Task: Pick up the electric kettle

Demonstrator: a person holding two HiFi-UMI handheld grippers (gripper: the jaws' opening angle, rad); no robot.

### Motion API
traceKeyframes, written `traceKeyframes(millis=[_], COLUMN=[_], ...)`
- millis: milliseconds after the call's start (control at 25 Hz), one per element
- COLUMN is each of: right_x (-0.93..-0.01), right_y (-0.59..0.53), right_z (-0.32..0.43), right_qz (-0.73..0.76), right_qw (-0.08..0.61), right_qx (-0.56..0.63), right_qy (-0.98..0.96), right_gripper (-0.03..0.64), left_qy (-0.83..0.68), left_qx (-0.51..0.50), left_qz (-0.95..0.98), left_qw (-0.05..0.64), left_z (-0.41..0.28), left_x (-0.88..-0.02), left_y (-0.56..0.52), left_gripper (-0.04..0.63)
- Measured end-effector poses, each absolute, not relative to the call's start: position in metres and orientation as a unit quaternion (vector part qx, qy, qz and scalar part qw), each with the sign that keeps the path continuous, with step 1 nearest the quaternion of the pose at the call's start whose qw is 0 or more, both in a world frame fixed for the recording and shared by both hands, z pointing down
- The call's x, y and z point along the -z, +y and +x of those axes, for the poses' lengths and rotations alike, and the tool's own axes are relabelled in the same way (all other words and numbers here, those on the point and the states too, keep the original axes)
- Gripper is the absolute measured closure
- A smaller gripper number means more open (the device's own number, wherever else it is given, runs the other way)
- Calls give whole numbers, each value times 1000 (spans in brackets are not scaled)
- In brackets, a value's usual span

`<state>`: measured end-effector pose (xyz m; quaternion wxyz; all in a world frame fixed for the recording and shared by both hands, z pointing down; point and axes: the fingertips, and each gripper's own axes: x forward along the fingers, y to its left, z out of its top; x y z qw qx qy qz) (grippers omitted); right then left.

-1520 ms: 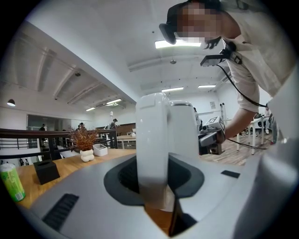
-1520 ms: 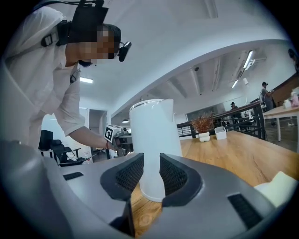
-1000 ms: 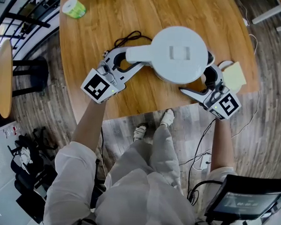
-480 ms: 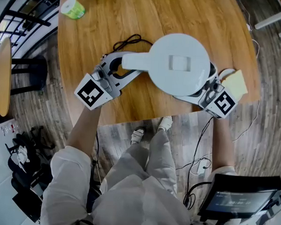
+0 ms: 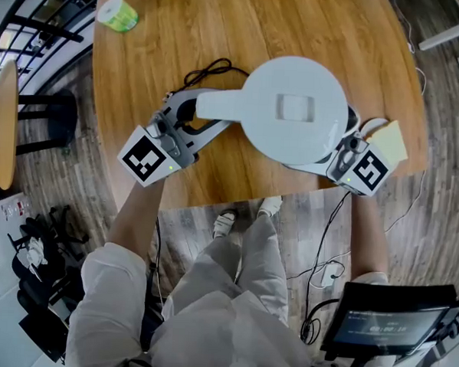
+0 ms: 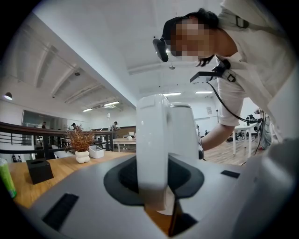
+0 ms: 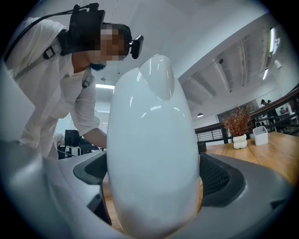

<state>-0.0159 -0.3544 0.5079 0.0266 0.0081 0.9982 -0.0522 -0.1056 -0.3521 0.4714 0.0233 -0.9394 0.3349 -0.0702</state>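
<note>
Glossy bulbous white kettle [image 5: 295, 109] clamped: left claw [image 5: 193, 117] on handle [image 6: 152, 140] (right claw [image 5: 347, 143] opposite).

My left gripper [image 5: 188, 117] is closed on the handle [image 5: 217, 105] of the kettle [image 5: 295, 106], with my forearm reaching in from the lower left. My right gripper [image 5: 343, 146] (marker cube turned up toward me) spans the kettle's body, jaws spread wide and pressed to both sides, with both arms stretched forward.

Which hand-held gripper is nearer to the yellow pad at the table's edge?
Right. The right hand-held gripper grips the electric kettle just beside the yellow pad; the left hand-held gripper holds the handle on the far side.
</note>
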Motion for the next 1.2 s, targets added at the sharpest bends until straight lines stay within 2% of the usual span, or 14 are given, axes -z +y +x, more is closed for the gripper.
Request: traceKeyframes(millis=[280, 480, 720, 1200], right_x=[-513, -473, -483, -428], right_y=[-354, -344, -352, -341], right_z=[-13, -17, -18, 0], right_qz=[5, 1, -3, -4], right_qw=[25, 8, -1, -8], right_qx=[48, 44, 51, 44], right_qy=[999, 999, 999, 999], right_gripper=[38, 38, 38, 38], left_qy=[331, 319, 317, 313], left_qx=[70, 78, 79, 38], left_qz=[-941, -944, -944, -949], left_qw=[26, 40, 35, 20], left_z=[-103, -105, -103, -91], left_x=[-478, -434, -439, -385], left_y=[-352, -343, -354, -348], left_gripper=[486, 488, 488, 488])
